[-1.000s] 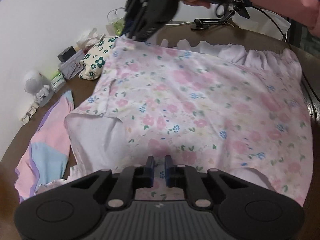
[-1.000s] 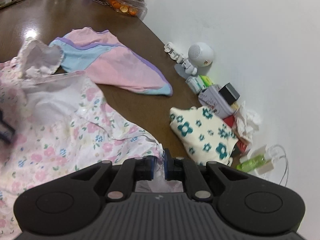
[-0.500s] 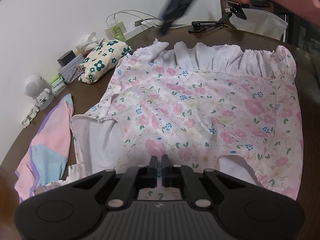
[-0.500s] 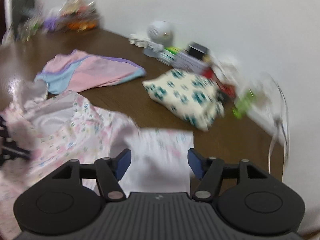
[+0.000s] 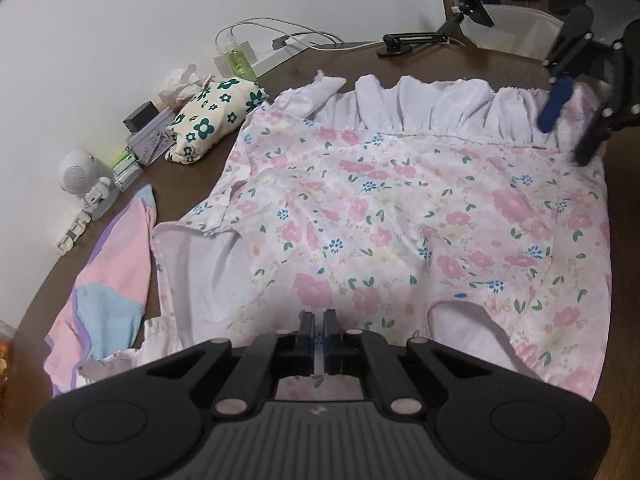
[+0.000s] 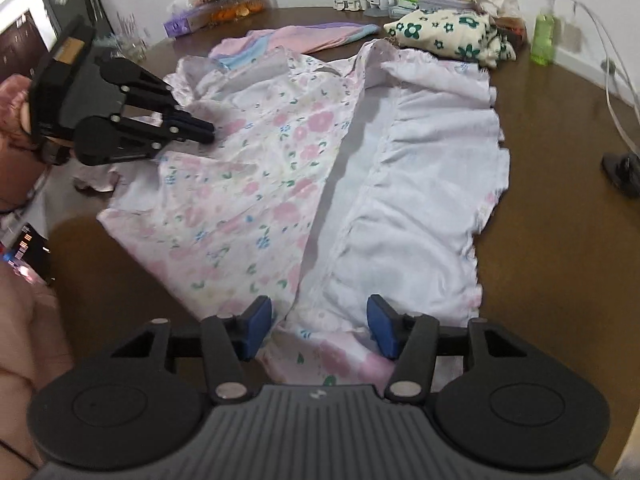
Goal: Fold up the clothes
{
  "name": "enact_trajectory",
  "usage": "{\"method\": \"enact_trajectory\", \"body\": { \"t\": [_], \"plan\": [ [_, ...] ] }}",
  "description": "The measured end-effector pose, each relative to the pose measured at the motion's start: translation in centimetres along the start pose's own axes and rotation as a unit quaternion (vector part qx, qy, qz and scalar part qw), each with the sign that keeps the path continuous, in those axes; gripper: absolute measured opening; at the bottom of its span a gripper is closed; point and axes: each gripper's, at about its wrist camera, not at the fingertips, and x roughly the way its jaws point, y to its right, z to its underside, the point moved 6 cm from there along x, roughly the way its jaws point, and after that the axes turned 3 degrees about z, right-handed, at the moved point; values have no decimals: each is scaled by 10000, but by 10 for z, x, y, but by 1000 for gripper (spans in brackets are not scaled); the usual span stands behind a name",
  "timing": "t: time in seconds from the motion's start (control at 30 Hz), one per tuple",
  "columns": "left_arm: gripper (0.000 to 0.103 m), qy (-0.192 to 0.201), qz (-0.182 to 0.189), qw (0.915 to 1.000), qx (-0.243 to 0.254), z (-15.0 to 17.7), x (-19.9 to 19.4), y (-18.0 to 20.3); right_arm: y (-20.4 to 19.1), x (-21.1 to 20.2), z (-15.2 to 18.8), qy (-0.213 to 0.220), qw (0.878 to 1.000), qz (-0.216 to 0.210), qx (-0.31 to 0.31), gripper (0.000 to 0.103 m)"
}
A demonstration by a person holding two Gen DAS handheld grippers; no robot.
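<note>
A: Two hand-held grippers work one pink floral cotton dress [image 5: 400, 216], spread flat mid-frame on the brown wooden table [image 6: 560, 152].

B: Their states?

A: Left hand-held gripper [image 5: 319, 334] is pinched together on the dress's near edge, bottom centre. Right hand-held gripper [image 6: 318, 330], jaws just closing yet apart, straddles the white frilled hem [image 6: 424, 208].

B: Next?

A: Probably clamp that hem, then fold across.

dress [image 5: 400, 216]: pink, floral print, white ruffle | pouch [image 5: 208, 120]: cream, green flowers | table [image 6: 560, 168]: brown | bottle [image 6: 542, 40]: green
</note>
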Motion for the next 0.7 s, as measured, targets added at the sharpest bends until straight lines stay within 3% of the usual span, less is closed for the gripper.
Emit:
{"method": "enact_trajectory", "body": {
  "t": [0.2,0.33,0.4,0.57,0.7],
  "plan": [
    [1,-69,43,10000,10,17,-15,9,-20,-9,11,-99,9992,-119,-356,52],
    [22,-38,224,9995,-207,30,-36,13,-44,-17,28,-108,9985,-287,-455,52],
    [23,94,338,9990,-287,35,-51,15,-54,-22,37,-106,9984,-309,-458,53],
    [25,699,675,9946,-373,35,-93,28,-51,-42,28,484,9988,-80,-81,53],
    [25,871,733,9935,-97,19,-93,50,-50,-42,5,926,9955,189,68,53]
  ]
}}
